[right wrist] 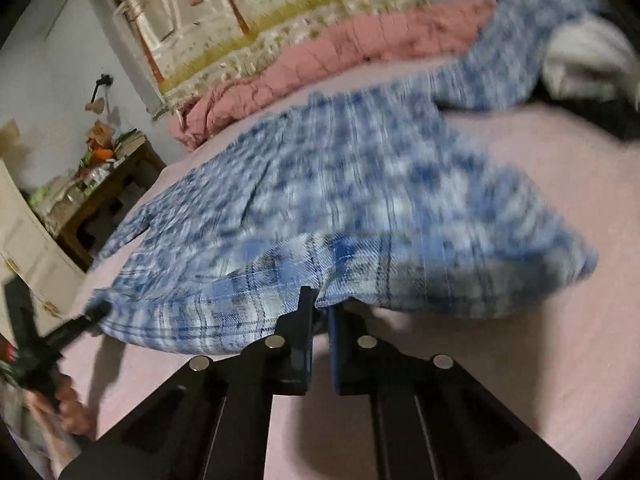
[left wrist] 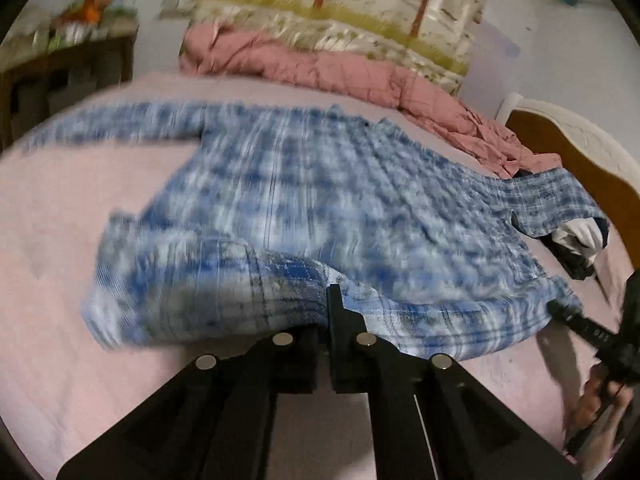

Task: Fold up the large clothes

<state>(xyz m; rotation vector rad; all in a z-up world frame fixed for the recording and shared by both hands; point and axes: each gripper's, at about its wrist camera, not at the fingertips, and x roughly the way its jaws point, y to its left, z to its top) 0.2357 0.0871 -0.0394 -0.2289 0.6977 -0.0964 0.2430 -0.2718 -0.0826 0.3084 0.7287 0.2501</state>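
Observation:
A blue and white plaid shirt (left wrist: 304, 200) lies spread on the pink bed sheet (left wrist: 60, 248), sleeves out to both sides. My left gripper (left wrist: 330, 300) is shut on the shirt's near hem and lifts it a little off the sheet. My right gripper (right wrist: 320, 300) is shut on the same hem further along; the shirt (right wrist: 340, 184) bulges above it. Each gripper shows in the other's view: the right one at the hem's right corner (left wrist: 568, 312), the left one at the hem's left corner (right wrist: 96, 312). Both views are motion-blurred.
A crumpled pink quilt (left wrist: 340, 72) lies along the far side of the bed under a patterned curtain (left wrist: 340, 8). Black and white clothes (left wrist: 576, 240) sit by the wooden headboard (left wrist: 568, 140). A cluttered wooden desk (right wrist: 96, 184) stands beside the bed.

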